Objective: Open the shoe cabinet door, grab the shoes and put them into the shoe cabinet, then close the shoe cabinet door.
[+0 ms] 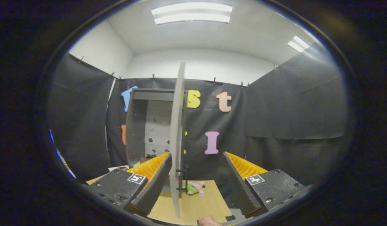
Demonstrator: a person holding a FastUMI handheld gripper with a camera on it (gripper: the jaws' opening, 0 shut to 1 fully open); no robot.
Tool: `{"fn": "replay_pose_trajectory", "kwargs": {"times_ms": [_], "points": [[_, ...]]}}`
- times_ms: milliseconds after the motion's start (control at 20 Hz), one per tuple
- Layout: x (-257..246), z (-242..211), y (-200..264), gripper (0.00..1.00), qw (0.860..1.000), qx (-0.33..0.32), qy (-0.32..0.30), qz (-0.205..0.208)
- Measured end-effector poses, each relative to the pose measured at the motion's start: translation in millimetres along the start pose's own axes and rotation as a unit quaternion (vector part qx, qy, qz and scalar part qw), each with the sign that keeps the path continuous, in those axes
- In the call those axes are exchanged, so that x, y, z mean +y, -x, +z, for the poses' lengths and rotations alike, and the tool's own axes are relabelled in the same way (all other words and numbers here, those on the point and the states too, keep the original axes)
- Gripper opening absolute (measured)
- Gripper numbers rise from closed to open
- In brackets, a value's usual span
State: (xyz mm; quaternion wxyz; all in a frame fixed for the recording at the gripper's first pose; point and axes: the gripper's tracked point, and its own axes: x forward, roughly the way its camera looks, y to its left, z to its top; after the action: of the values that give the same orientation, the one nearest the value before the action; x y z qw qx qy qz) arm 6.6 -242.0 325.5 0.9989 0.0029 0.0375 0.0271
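gripper (198, 185) fingers spread wide, holding nothing, prob freed to go for shoes | cabinet door (176, 141) swung open, edge-on btwn fingers, handle (184, 180) facing 3 o'clock | shoe cabinet (149, 125) at 11 o'clock beyond left finger, interior exposed for loading | shoe (194, 187) (pink/green) on table (199, 207), just past door, 12 o'clock

The tan counter (209, 201) carries the grey shoe cabinet (140, 125) at its far left. Its door (176, 138) stands open, edge-on. A small pink-and-green shoe (193, 187) lies just right of the door, between the wide-apart fingers of the claw (198, 182).
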Motion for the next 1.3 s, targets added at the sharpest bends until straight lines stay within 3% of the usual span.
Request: {"fn": "replay_pose_trajectory", "kwargs": {"times_ms": [200, 400, 700, 950, 1300], "points": [[-66, -11, -18, 1.0, 1.0, 0.004, -0.005, -0.03], [-107, -43, -55, 1.0, 1.0, 0.022, 0.003, -0.007], [-150, -105, -116, 1.0, 0.999, 0.048, -0.004, -0.006], [-128, -154, -154, 1.0, 0.996, 0.084, -0.026, 0.026], [-25, -163, -186, 1.0, 0.988, 0.086, -0.019, 0.123]]}}
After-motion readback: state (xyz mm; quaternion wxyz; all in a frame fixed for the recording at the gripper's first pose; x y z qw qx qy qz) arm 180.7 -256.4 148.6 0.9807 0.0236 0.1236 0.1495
